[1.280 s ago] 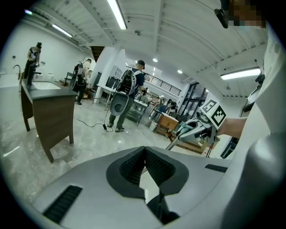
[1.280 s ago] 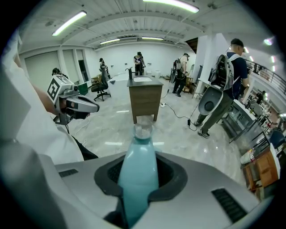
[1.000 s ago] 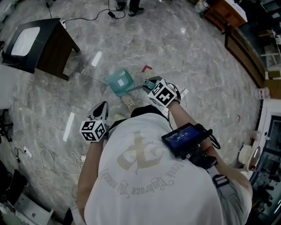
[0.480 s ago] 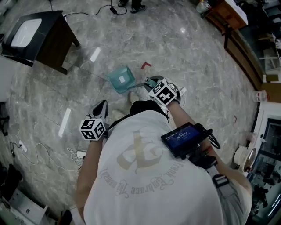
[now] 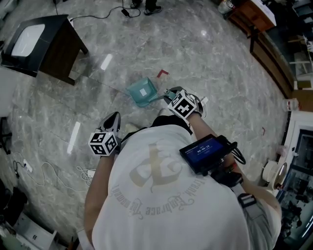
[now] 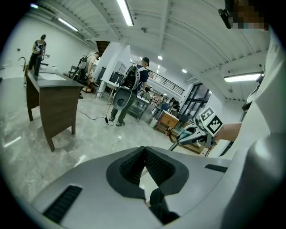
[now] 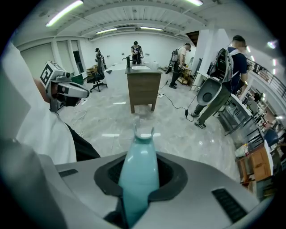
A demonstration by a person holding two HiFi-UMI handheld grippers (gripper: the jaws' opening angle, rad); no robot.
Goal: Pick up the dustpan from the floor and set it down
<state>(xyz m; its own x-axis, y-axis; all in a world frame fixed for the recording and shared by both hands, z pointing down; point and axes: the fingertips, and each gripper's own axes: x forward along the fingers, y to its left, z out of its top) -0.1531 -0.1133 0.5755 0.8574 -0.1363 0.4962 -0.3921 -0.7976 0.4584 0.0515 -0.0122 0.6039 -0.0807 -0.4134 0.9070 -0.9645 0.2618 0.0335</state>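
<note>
- A person in a white shirt filled the bottom of the head view, with a small screen mounted near the right arm.
- The left gripper hung by the person's left side. Its jaw tips were pressed together with nothing between them.
- The right gripper reached ahead and pointed steeply down. Its jaws were clamped on the handle of the dustpan, standing partly apart around it.
- The teal dustpan stuck out from those jaws toward the left of the head view. It was low over the grey marble floor, just ahead of the person. Whether it touched the floor could not be told.
- A red mark lay on the floor just beyond the pan.
- Farther left stood a dark table with a white top, well apart from the dustpan.
- A cable ran across the floor from the table toward a pair of shoes at the top edge.
- In the right gripper view, several people stood far off in the hall, one of them wearing a backpack.
</note>
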